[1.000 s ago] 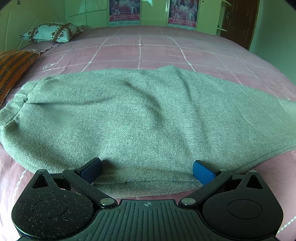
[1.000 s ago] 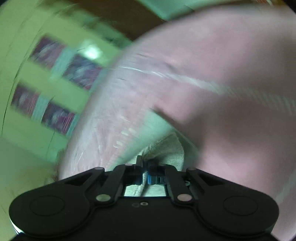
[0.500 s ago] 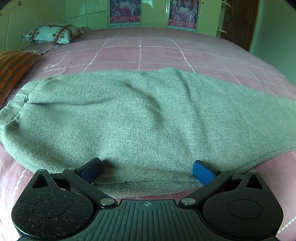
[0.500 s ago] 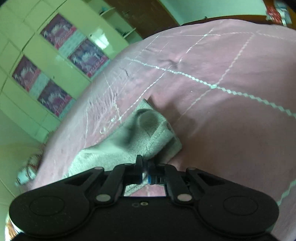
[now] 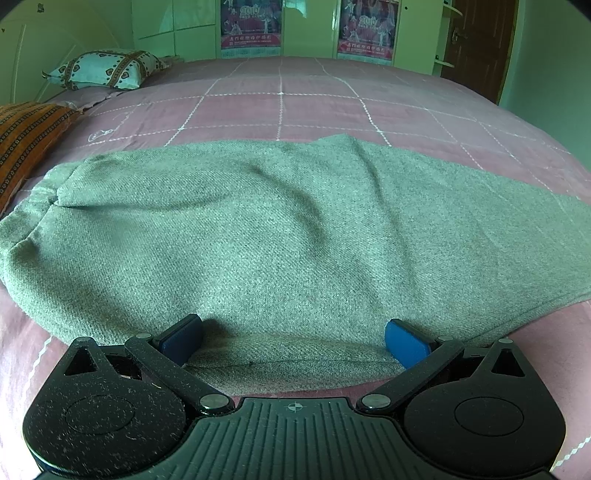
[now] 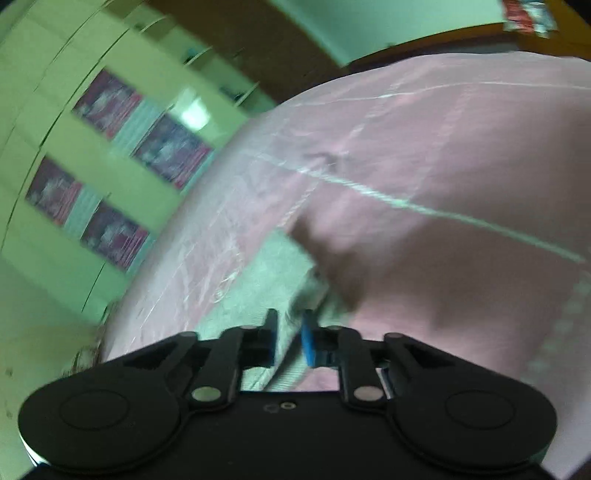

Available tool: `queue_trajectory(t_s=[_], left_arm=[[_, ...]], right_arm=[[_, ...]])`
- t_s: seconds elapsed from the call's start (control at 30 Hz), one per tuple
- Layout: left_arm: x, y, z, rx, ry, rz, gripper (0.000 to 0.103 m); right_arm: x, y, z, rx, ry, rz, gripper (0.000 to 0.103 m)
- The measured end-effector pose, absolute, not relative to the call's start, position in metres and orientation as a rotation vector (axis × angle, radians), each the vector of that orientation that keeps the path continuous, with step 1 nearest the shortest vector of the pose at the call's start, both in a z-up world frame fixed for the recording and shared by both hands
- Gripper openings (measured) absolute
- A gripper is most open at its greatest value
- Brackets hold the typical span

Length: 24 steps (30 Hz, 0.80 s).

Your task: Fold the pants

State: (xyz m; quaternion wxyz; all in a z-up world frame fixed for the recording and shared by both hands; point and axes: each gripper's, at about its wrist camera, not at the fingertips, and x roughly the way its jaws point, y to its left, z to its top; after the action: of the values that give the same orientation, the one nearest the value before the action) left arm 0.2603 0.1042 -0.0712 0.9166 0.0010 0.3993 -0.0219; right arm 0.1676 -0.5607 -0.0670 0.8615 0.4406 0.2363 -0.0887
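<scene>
The grey-green woven fabric pants (image 5: 280,236) lie spread across the pink bedspread with thin white grid lines (image 5: 280,99), running from the left edge of the left wrist view to its right edge, with soft creases over the middle. The left claw (image 5: 293,341) sits low over the near edge of the pants with its two blue pads (image 5: 404,345) spread wide apart. A folded hem of the fabric lies between them, and the pads rest on or just above the cloth without pinching it.

In the right wrist view, which is blurred and tilted, the right claw (image 6: 290,338) has its jaws drawn close together, with a narrow strip of the same pants (image 6: 273,269) caught between the pads. That end of the garment trails away from the claw over the bed.

At the far left of the bed are a white patterned pillow with brown trim (image 5: 105,70) and an orange striped cushion (image 5: 26,136). Behind the bed stand pale green wardrobe doors carrying two red-and-purple posters (image 5: 251,24), and a dark brown wooden door (image 5: 476,40) stands at the right.
</scene>
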Motion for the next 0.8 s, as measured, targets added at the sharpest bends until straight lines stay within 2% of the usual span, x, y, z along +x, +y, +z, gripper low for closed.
queue_trajectory(t_s=[0.2,0.3,0.47,0.53,0.67,0.8], left_arm=[[0.255,0.109,-0.062,-0.017,0.792,-0.050,0.103],[0.245,0.118,-0.051,-0.028,0.714,0.017,0.103],[0.252,0.139,-0.066,-0.018,0.769,0.117,0.103],[0.255,0.139,-0.067,-0.006,0.763,0.130,0.103],[0.259,0.141,-0.067,-0.017,0.766,0.148,0.103],[0.259,0.143,-0.067,-0.014,0.759,0.144,0.103]], right_arm=[[0.177,-0.561,-0.090,0.996,0.525,-0.183,0.001],[0.186,-0.563,-0.095,1.032,0.523,-0.170,0.008],[0.191,-0.560,-0.091,0.980,0.561,-0.156,0.007],[0.187,-0.558,-0.083,0.936,0.553,-0.165,0.000],[0.175,-0.559,-0.049,0.856,0.452,-0.174,0.000],[0.187,-0.567,-0.088,0.944,0.582,-0.243,0.000]])
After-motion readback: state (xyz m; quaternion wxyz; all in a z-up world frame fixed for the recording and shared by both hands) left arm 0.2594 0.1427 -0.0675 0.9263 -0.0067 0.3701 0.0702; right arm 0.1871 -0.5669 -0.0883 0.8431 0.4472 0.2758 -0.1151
